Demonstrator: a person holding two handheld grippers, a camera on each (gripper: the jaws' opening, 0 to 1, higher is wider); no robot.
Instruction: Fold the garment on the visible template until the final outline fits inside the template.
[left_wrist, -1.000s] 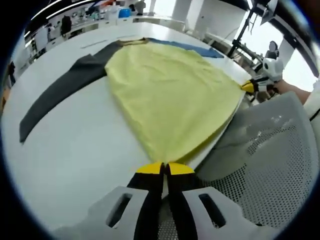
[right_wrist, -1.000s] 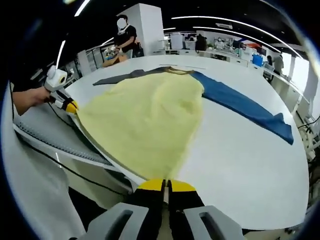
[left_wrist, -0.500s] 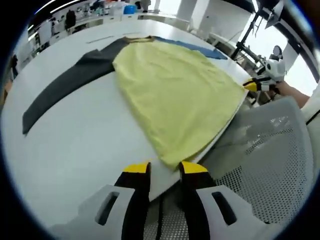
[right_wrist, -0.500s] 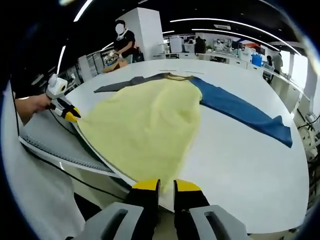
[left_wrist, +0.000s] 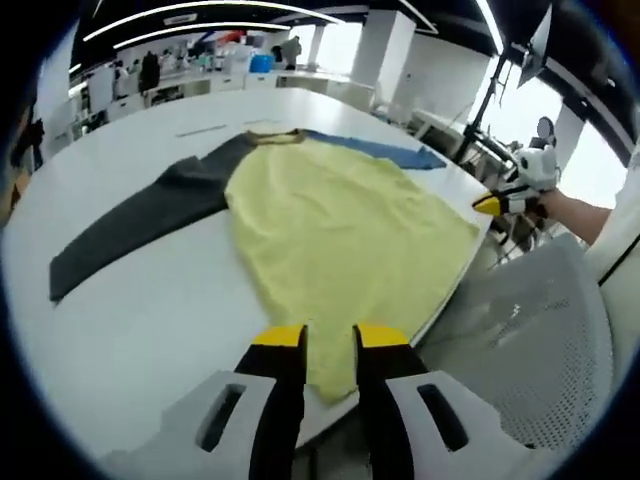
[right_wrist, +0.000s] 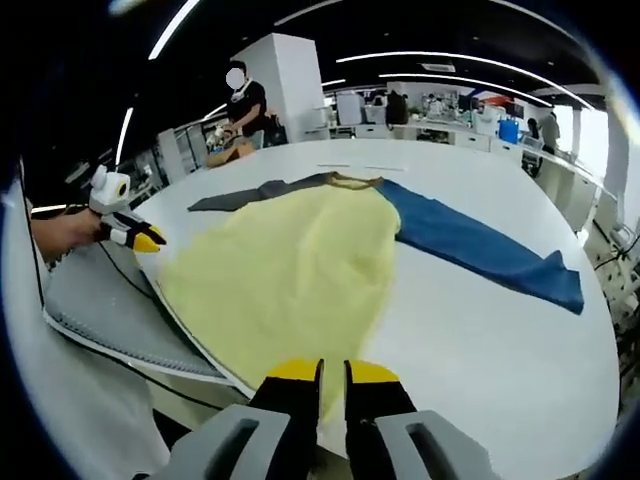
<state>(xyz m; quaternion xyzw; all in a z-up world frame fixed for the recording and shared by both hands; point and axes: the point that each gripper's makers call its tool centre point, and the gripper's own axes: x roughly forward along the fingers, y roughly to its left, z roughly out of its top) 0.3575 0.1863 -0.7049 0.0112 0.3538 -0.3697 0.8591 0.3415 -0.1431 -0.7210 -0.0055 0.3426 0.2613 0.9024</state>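
A garment with a yellow body (left_wrist: 340, 220), a dark grey sleeve (left_wrist: 140, 215) and a blue sleeve (left_wrist: 385, 150) lies spread flat on the white table (left_wrist: 130, 320). Its hem reaches the near table edge. My left gripper (left_wrist: 330, 340) is open just above one hem corner, and yellow cloth shows in the gap without being pinched. My right gripper (right_wrist: 333, 372) is open with a narrower gap over the other hem corner. In the right gripper view I see the yellow body (right_wrist: 290, 260), the blue sleeve (right_wrist: 480, 245) and the left gripper (right_wrist: 140, 238). The right gripper (left_wrist: 495, 203) hovers off the table's right edge.
A grey mesh chair back (left_wrist: 530, 340) stands against the table edge below the hem and is seen again as the chair (right_wrist: 100, 300). A person (right_wrist: 245, 100) stands beyond the far side. Bare table (right_wrist: 520, 340) lies around the sleeves.
Both grippers were shut on the hem corners a second ago. They have opened and let the hem drop onto the table edge, and both cameras have risen a little.
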